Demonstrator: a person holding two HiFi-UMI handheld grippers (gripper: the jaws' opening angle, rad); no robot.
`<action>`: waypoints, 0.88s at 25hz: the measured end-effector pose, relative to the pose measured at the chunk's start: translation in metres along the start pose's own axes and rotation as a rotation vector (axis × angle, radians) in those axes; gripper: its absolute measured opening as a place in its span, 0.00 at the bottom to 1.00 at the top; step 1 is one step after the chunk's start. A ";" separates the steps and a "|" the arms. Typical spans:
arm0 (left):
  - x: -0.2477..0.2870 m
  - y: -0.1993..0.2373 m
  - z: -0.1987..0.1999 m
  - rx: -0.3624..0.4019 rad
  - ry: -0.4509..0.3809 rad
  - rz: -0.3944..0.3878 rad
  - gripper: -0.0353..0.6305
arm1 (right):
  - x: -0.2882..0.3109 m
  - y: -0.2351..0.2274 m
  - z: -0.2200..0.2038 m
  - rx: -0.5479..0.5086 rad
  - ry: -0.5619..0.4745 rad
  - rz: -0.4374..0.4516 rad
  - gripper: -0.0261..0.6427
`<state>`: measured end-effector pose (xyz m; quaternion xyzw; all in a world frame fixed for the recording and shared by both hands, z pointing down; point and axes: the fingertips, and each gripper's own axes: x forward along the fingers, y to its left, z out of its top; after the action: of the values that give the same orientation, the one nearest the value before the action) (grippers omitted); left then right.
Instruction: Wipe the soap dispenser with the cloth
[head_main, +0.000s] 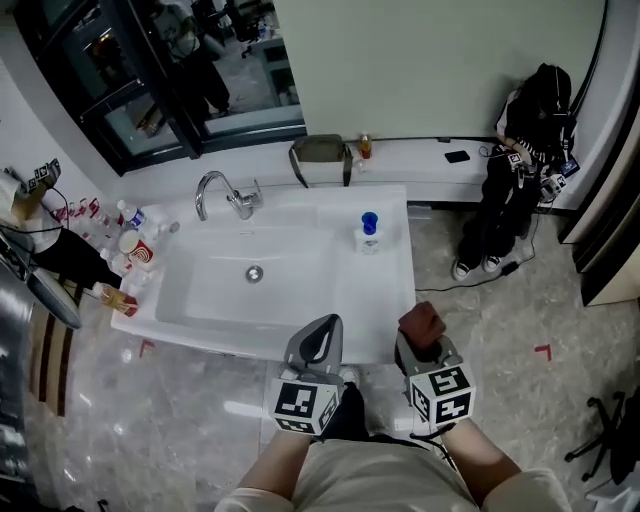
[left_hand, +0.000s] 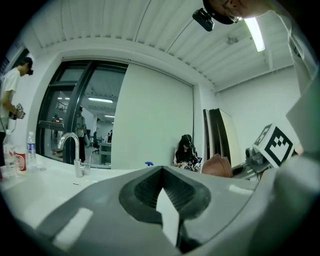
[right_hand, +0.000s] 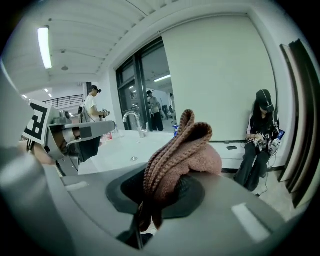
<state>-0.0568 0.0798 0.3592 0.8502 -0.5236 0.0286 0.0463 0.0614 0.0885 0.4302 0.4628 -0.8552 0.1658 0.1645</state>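
A clear soap dispenser (head_main: 368, 234) with a blue pump stands on the white sink counter (head_main: 385, 300), right of the basin. Only its blue top (left_hand: 149, 163) shows in the left gripper view, and it appears small (right_hand: 175, 129) in the right gripper view. A brown knitted cloth (right_hand: 176, 159) is pinched in my right gripper (head_main: 421, 336), which hovers at the counter's front right edge. The cloth (head_main: 421, 324) bunches above the jaws. My left gripper (head_main: 315, 343) is shut with nothing in it, beside the right one at the front edge.
A chrome faucet (head_main: 222, 193) stands behind the basin (head_main: 250, 280). Bottles and a red-printed cup (head_main: 140, 250) crowd the counter's left end. A grey bag (head_main: 320, 150) lies on the ledge behind. A person in black (head_main: 520, 170) sits on the ledge at right.
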 end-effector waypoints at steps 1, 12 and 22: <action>-0.012 -0.008 0.001 0.006 -0.009 0.006 0.05 | -0.011 0.006 -0.004 -0.012 -0.010 -0.001 0.16; -0.109 -0.063 0.012 0.012 -0.027 -0.008 0.05 | -0.094 0.062 -0.030 -0.065 -0.044 -0.011 0.16; -0.165 -0.047 0.013 -0.007 -0.017 -0.065 0.05 | -0.116 0.114 -0.036 -0.038 -0.077 -0.086 0.15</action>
<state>-0.0891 0.2460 0.3279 0.8668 -0.4963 0.0178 0.0457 0.0294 0.2486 0.3969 0.5020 -0.8431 0.1246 0.1473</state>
